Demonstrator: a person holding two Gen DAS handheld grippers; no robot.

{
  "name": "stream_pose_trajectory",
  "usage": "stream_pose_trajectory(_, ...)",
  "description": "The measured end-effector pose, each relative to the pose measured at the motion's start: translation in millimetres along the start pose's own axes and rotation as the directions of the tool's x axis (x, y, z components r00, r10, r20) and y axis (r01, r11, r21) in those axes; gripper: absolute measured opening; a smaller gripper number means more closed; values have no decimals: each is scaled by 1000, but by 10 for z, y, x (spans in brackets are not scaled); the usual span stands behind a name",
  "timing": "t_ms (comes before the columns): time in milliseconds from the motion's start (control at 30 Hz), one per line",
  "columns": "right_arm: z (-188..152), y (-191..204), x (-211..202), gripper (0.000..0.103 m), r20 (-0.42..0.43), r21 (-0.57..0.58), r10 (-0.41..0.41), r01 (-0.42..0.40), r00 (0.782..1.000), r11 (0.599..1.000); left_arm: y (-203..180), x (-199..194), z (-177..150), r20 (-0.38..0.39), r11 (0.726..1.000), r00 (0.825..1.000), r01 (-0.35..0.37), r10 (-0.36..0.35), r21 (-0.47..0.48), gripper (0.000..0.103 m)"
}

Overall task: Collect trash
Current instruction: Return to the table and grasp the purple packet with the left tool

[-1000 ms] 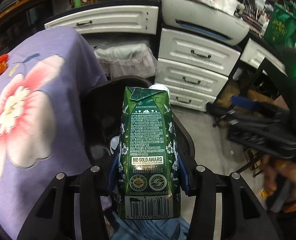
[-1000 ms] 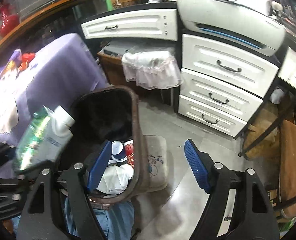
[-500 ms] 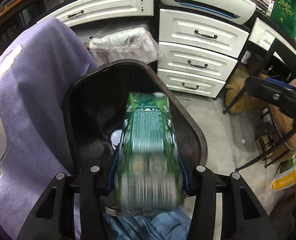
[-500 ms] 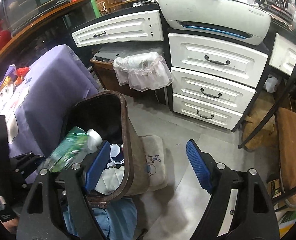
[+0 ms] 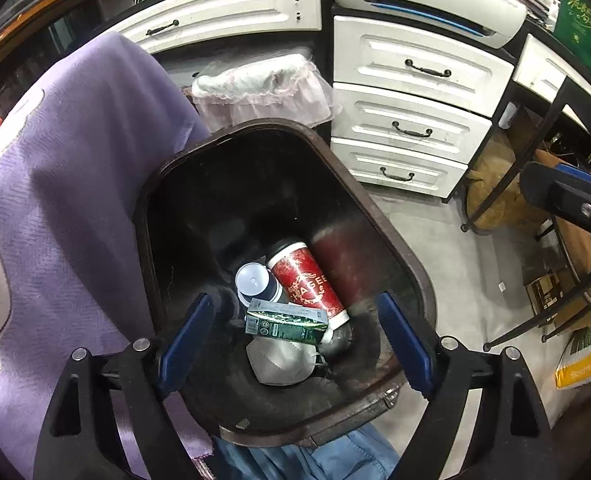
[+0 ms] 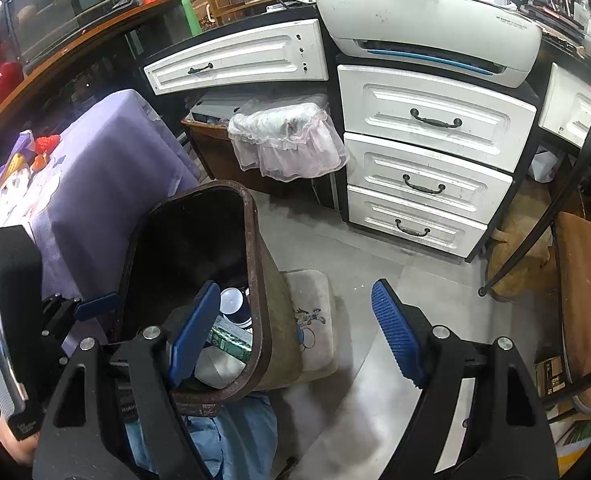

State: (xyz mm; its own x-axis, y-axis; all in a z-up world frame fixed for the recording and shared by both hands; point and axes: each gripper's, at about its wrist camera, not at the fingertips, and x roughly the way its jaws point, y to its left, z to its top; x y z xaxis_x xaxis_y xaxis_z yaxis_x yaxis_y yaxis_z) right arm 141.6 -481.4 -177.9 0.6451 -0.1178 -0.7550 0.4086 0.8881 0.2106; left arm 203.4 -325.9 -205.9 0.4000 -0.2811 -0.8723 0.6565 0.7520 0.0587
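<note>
A dark brown trash bin (image 5: 387, 232) (image 6: 261, 280) stands on the floor beside a purple-clothed table. Inside it lies the green carton (image 5: 287, 322) (image 6: 231, 340) on its side, next to a red cup (image 5: 307, 284), a clear lid on a dark cup (image 5: 253, 280) and a grey mask (image 5: 281, 362). My left gripper (image 5: 295, 340) hangs over the bin mouth, its jaws opening with nothing between the pads; the carton lies far below them. My right gripper (image 6: 295, 336) stands open at the bin's right rim, nothing in it. The left gripper's body (image 6: 19, 320) shows at the left edge.
White drawers (image 6: 423, 176) and a printer (image 6: 427, 24) stand behind the bin. A lace-covered box (image 6: 287, 140) sits left of them. A small stool cushion (image 6: 315, 320) is by the bin's right side. A chair (image 6: 583, 280) stands at right. The purple tablecloth (image 5: 63, 200) hangs at left.
The left gripper let go of the green carton, which dropped to the bottom of the bin. That gripper also sank closer over the bin. The right gripper stayed almost still.
</note>
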Motion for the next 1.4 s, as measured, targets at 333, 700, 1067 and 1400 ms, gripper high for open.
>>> stream_pose_trajectory(333, 112, 61, -168, 78, 34, -5, 14, -14, 999, 1000, 26, -658, -47, 131, 997, 989, 72, -71, 0, 87)
stream_pose_trajectory(700, 361, 791, -405, 82, 73, -107, 163, -154, 984, 982, 555, -1433, -118, 304, 999, 953, 1, 14, -49, 93)
stream_pose_trajectory(1067, 497, 2176, -422, 82, 42, -339, 313, -281, 949, 898, 1829, -1801, -254, 345, 956, 912, -134, 222, -261, 95)
stream_pose_trajectory(1400, 687, 3241, -201, 82, -29, -484, 388, -353, 921, 801, 3142, -2023, -458, 297, 857, 875, -214, 382, -469, 95)
